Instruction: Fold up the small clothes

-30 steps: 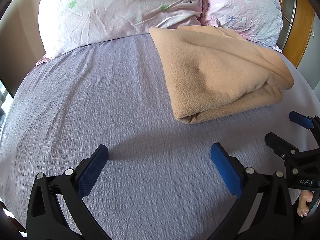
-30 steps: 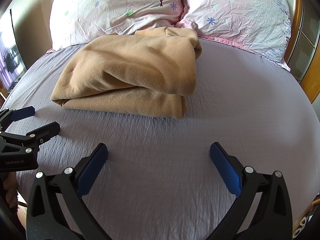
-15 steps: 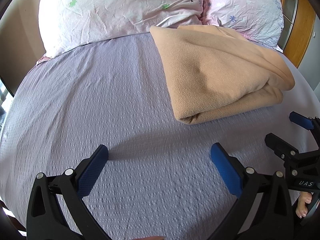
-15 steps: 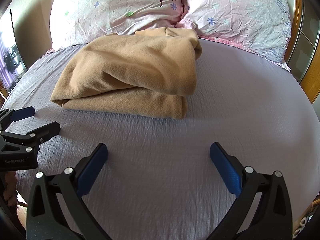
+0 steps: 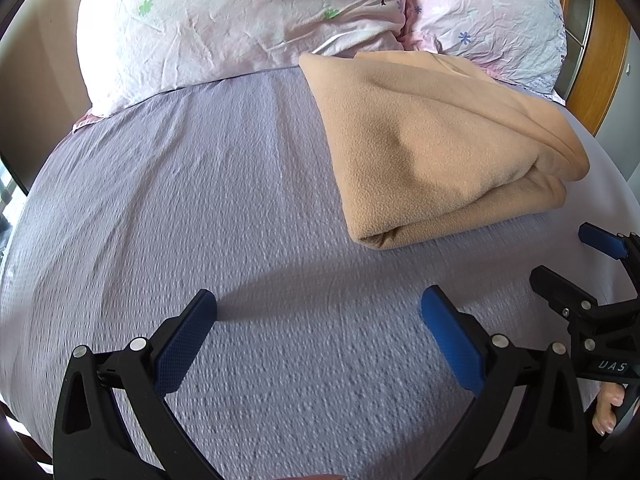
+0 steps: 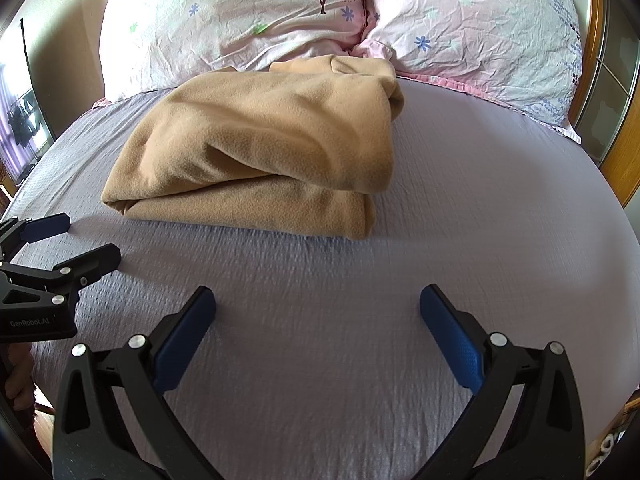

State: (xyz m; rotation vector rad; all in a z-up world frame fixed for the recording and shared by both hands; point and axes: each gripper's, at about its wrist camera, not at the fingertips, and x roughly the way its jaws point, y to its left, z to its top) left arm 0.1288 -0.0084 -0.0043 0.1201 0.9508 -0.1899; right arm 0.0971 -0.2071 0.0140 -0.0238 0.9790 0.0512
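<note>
A tan fleece cloth (image 5: 432, 148) lies folded in a thick stack on the lavender bed sheet (image 5: 224, 208), near the pillows. It also shows in the right wrist view (image 6: 264, 152). My left gripper (image 5: 318, 320) is open and empty above the bare sheet, left of and nearer than the cloth. My right gripper (image 6: 318, 320) is open and empty above the sheet in front of the cloth. Each gripper shows in the other's view: the right one (image 5: 576, 260) at the right edge, the left one (image 6: 68, 240) at the left edge.
Two pale pink floral pillows (image 6: 248, 20) (image 6: 480, 28) lie along the head of the bed behind the cloth. A wooden bed frame (image 5: 608, 64) stands at the right. The sheet (image 6: 480, 220) stretches to the right of the cloth.
Almost nothing has moved; both grippers stay open above the sheet, and the view has shifted only very slightly.
</note>
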